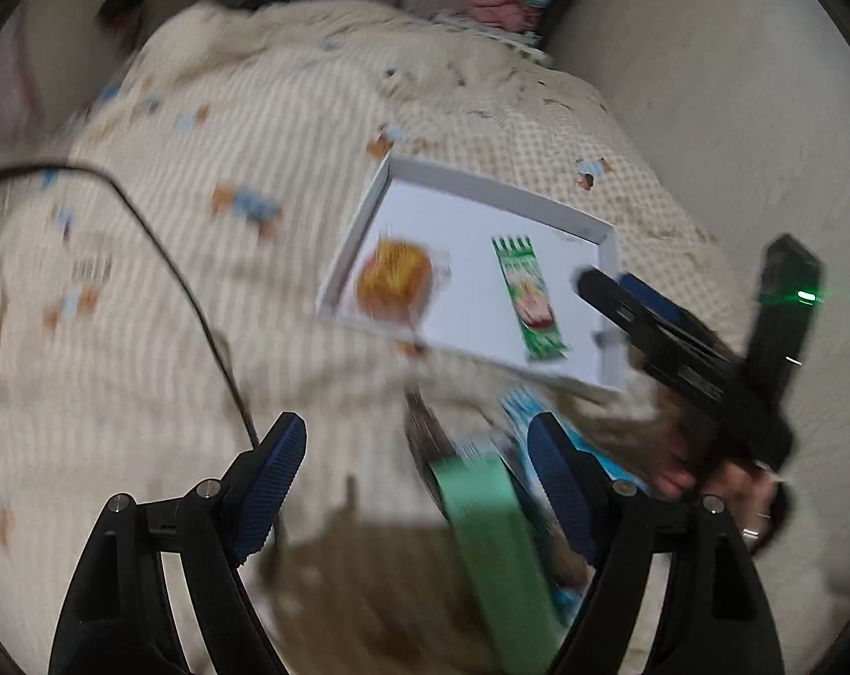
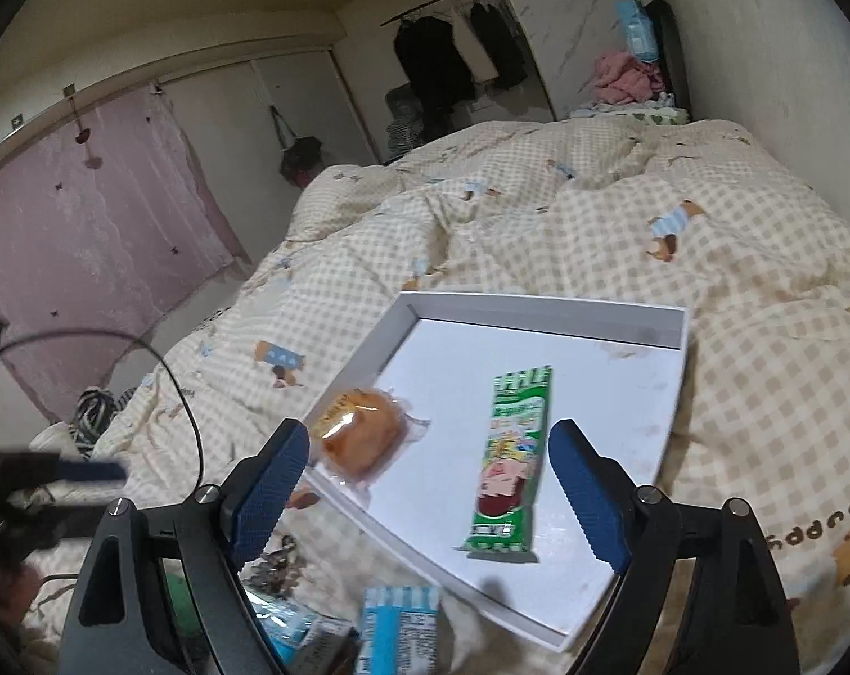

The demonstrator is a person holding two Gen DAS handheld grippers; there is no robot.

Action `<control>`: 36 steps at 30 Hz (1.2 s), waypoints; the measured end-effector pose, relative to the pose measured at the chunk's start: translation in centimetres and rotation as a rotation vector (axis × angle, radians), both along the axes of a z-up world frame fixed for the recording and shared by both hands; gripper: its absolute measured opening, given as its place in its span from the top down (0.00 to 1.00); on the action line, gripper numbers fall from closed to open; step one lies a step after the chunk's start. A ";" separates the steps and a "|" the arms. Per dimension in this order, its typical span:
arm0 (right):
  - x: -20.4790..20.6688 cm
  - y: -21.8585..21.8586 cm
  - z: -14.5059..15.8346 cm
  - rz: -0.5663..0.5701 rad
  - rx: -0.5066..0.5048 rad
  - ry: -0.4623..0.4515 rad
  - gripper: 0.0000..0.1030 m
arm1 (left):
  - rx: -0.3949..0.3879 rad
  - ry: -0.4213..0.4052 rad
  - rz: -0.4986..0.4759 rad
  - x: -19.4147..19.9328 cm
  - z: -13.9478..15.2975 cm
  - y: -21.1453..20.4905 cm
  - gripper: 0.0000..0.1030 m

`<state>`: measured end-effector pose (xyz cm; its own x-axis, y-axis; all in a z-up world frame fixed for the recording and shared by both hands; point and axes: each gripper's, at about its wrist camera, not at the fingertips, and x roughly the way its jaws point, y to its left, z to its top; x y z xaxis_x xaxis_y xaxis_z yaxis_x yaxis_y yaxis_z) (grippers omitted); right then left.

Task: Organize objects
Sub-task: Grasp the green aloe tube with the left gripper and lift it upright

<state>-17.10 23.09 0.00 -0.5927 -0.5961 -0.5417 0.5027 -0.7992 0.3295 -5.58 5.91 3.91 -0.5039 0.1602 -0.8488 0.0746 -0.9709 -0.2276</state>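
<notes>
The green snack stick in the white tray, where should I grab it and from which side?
Grip the green snack stick across its narrow width near mid-length, coming from above. It lies flat on the white tray, long and thin, with bare tray on both long sides for the fingers.

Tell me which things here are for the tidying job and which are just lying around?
For tidying: white tray, wrapped bun, green snack packet, blue packets, mint box.

Lying around: pink laundry, hanging clothes, striped cloth.

Black tool (image 2: 427, 484) frames, blue textured pads (image 2: 267, 489), silver screws.
</notes>
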 end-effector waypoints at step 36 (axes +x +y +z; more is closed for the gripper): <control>-1.1 2.8 -2.3 -0.055 -0.104 -0.146 0.14 | -0.167 -0.171 -0.114 0.5 -2.1 2.1 0.78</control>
<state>-18.22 25.88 -2.33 -0.5454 -0.6222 -0.5617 0.3997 -0.7821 0.4781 -5.07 7.99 1.84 -0.3374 0.0579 -0.9396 -0.0134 -0.9983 -0.0567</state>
